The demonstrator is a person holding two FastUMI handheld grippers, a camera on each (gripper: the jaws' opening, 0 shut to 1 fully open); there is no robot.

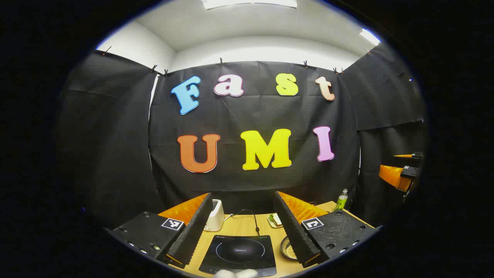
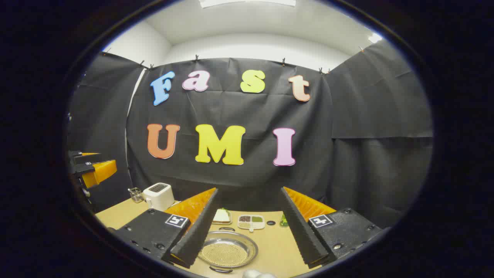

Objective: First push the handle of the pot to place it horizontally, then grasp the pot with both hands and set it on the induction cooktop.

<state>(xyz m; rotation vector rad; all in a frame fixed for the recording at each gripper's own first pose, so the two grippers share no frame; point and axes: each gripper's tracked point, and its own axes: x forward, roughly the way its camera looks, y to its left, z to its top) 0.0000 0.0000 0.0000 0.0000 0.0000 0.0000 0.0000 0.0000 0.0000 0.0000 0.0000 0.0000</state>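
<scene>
Left gripper (image 1: pixel 242 235) wide open above induction cooktop (image 1: pixel 239 255), right gripper (image 2: pixel 251 235) wide open over pot (image 2: pixel 227 251) on bench (image 2: pixel 270 247), pot just right of cooktop, toaster (image 2: pixel 158 196) far left

On tabletop (image 2: pixel 270 247): pot (image 2: pixel 227 250) right of induction cooktop (image 1: pixel 239 253); toaster (image 1: pixel 214 215) behind cooktop, at left; sandwich plate (image 2: pixel 222 216) and divided dish (image 2: pixel 251 221) behind pot; bottle (image 1: pixel 341 199) at far right edge.
</scene>
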